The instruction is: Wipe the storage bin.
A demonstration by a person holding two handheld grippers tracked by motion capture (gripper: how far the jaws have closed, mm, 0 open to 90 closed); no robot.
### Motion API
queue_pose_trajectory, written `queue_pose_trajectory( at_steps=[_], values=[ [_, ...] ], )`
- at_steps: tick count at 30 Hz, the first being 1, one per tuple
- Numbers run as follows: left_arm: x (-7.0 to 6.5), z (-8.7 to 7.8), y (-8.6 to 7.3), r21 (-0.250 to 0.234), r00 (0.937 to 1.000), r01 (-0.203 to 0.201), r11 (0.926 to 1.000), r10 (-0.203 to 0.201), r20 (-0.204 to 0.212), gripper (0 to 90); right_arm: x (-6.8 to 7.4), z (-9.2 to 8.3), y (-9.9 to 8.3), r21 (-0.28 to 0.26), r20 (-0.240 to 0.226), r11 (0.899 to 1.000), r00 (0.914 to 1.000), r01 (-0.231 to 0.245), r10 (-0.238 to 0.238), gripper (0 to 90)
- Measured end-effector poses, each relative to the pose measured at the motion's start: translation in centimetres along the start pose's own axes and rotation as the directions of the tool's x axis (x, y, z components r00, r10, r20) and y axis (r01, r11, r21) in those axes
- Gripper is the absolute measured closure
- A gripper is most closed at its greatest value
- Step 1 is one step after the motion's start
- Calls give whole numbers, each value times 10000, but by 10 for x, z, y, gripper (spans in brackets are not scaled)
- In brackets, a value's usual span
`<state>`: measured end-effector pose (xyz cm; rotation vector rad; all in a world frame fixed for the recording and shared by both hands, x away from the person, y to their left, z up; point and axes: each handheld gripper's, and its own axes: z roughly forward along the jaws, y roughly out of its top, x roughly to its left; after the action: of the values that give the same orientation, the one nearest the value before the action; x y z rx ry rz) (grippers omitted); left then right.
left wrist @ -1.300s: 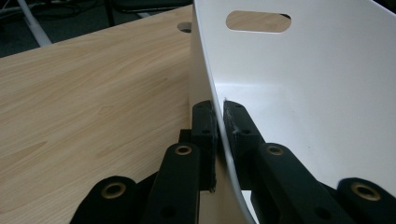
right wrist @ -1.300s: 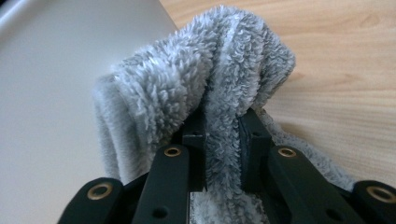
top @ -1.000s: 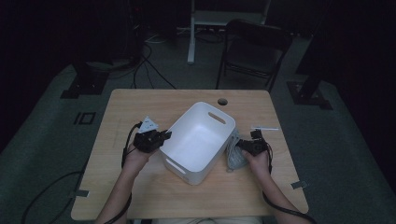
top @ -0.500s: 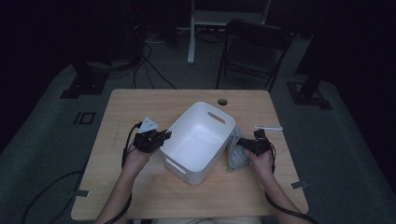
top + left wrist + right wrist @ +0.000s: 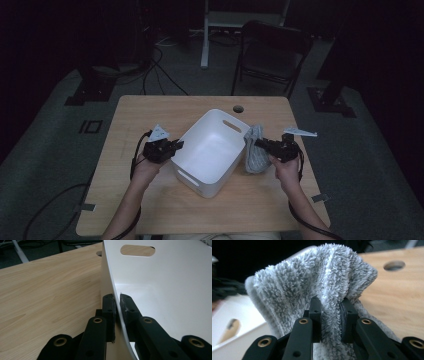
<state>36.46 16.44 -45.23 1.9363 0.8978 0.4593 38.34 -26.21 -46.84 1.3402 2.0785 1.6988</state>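
Nearest the person's side of the wooden surface (image 5: pixel 150 210), two forearms are reaching in from the bottom edge of the high view. The left claw (image 5: pixel 176 146) is clenching the thin near wall of the white bin (image 5: pixel 212 150); in the left gripper view the left claw (image 5: pixel 117 305) is pinching that wall with one jaw outside and one inside, and the white bin (image 5: pixel 170 290) is showing its oval handle slot higher up on the wall. The bin is sitting at the middle of the surface, turned at an angle to its edges, with its opening facing up.

On the other side, the right claw (image 5: pixel 260 143) is grasping a grey fluffy towel (image 5: pixel 254 150), which is hanging just beside the bin's right wall with its lower end near the surface. In the right gripper view the right claw (image 5: pixel 329 306) is squeezing a bunched fold of the grey fluffy towel (image 5: pixel 312 282), the pile bulging above the jaws.

Farther off, a round hole (image 5: pixel 238 108) is showing near the far edge of the surface. Beyond it, a dark chair (image 5: pixel 272 55) is standing on the floor.
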Motion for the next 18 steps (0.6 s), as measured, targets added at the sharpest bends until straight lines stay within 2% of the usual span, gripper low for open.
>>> queue_pose_trajectory(
  at_steps=[3,11,13,18],
  values=[
    [0,0,0,-8,10000,-28,10000,28,40,831,0,6,-3,274,317,9995,9994,137,-146,753],
    [0,0,0,-13,10000,-24,10000,24,42,828,-2,13,-8,563,649,9982,9976,211,-248,753],
    [0,0,0,-12,10000,-27,10000,27,43,828,-2,16,-10,805,891,9962,9952,336,-408,753],
    [0,0,0,-21,10000,-56,10000,57,62,828,-7,23,-17,1184,1025,9928,9943,175,-298,753]
  ],
)
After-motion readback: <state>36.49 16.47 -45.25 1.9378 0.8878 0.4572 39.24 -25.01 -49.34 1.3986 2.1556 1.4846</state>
